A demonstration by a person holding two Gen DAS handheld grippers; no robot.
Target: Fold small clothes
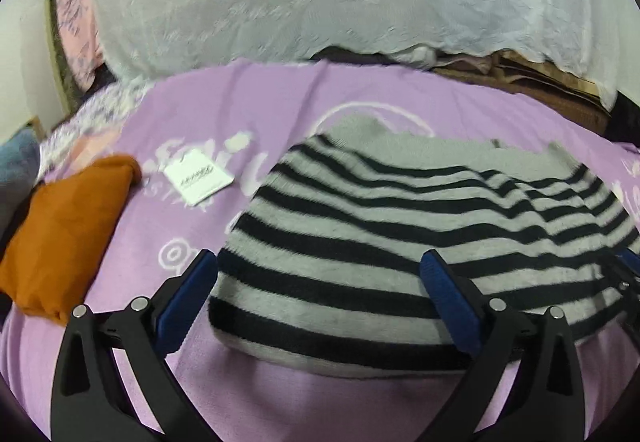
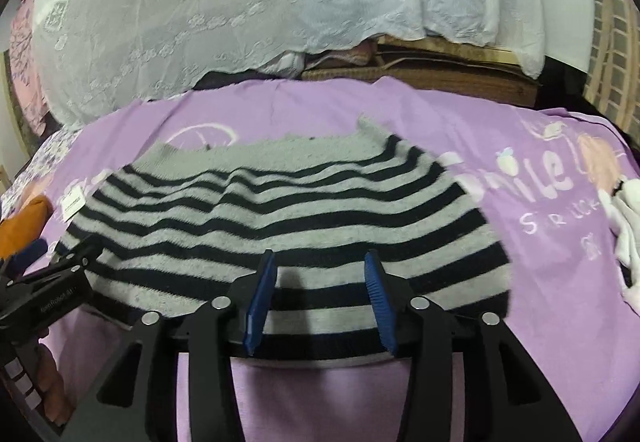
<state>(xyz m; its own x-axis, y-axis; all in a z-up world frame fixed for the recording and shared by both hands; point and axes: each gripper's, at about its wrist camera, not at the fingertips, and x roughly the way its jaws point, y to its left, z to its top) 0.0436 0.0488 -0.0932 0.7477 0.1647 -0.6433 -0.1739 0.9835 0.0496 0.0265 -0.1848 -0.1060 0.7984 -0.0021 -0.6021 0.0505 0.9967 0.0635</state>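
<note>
A grey and black striped sweater (image 1: 400, 217) (image 2: 280, 209) lies flat on a purple blanket (image 1: 240, 113) (image 2: 520, 242), its plain grey band at the far side. My left gripper (image 1: 318, 262) is open wide, its blue fingers straddling the sweater's near left corner without pressing it. Over the middle of the near hem my right gripper (image 2: 320, 258) stands open, with flat striped cloth showing between the blue pads. In the right wrist view the left gripper's black body sits at the sweater's left edge.
A folded orange garment (image 1: 68, 234) and a white card (image 1: 198, 181) lie left of the sweater. White cloth (image 2: 628, 234) lies at the blanket's right. Behind, a white lace cover (image 2: 240, 9) hangs over brown stacked things (image 2: 440, 77).
</note>
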